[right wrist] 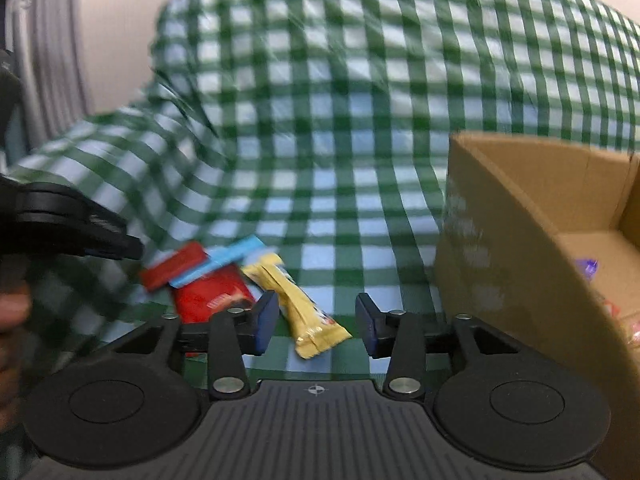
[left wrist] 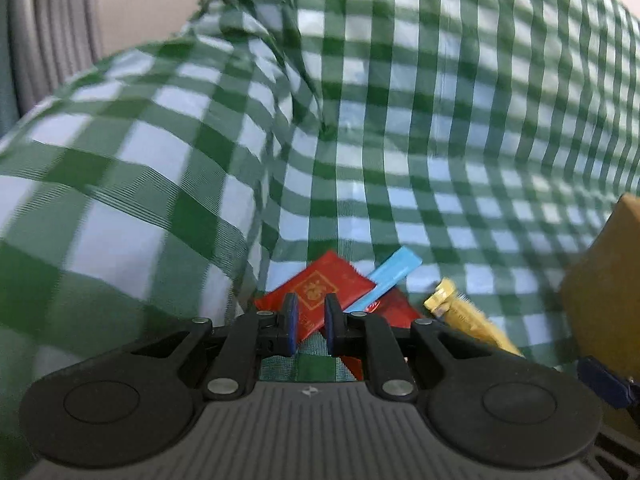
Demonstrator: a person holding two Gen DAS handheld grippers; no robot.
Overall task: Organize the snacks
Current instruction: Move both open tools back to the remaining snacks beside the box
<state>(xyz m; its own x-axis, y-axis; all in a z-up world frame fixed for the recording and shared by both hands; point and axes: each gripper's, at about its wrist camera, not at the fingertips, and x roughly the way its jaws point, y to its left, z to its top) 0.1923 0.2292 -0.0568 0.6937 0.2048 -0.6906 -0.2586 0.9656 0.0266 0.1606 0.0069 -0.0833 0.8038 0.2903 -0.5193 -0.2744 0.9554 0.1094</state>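
Right claw (right wrist: 317,325) spread over yellow snack (right wrist: 298,307); only its view shows box (right wrist: 520,240) interior.

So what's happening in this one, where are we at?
A person holds a gripper in each hand over a small pile of snack packets on a green checked cloth. The right gripper is open, lined up on the yellow packet, not gripping it. The left gripper is nearly closed with nothing between its pads, pointing at the red packet under a blue stick. An open cardboard box on the right already holds a few items.
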